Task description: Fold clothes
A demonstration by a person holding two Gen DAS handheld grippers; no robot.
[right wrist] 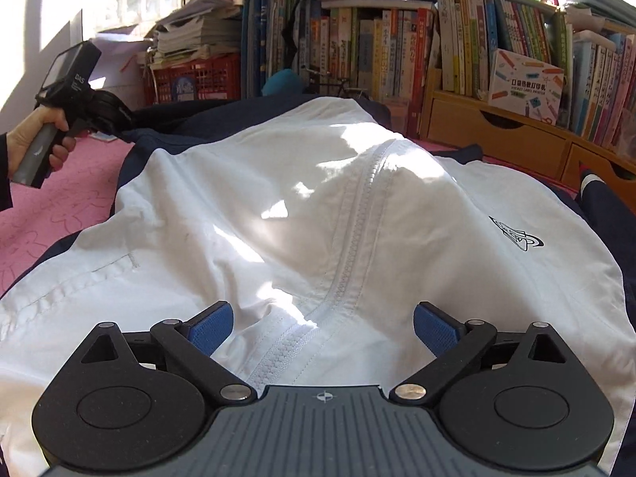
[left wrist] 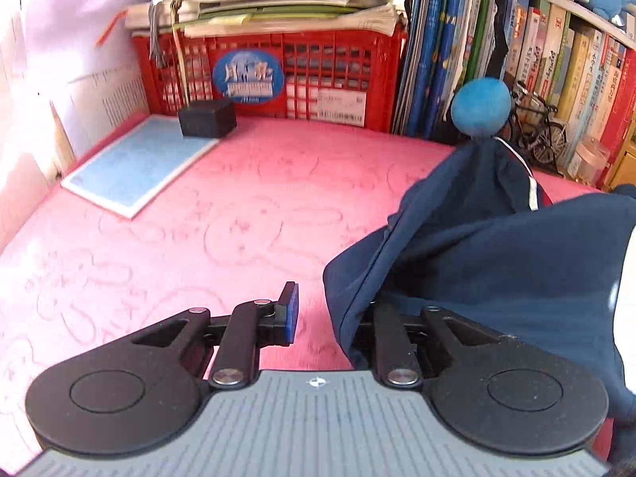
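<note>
White-and-navy zip-front jacket (right wrist: 318, 206) spread on the pink patterned bed cover (left wrist: 198, 218). Left gripper (left wrist: 318, 314) (one finger hidden under navy cloth) appears clamped on a sleeve fold; so shallow a hold may slip when pulled. Right gripper (right wrist: 322, 330), jaws wide apart and empty, hovers angled down over the zipper hem.

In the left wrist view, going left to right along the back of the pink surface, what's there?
Blue mat → black box → red crate → upright blue books → blue ball → toy bicycle.
</note>
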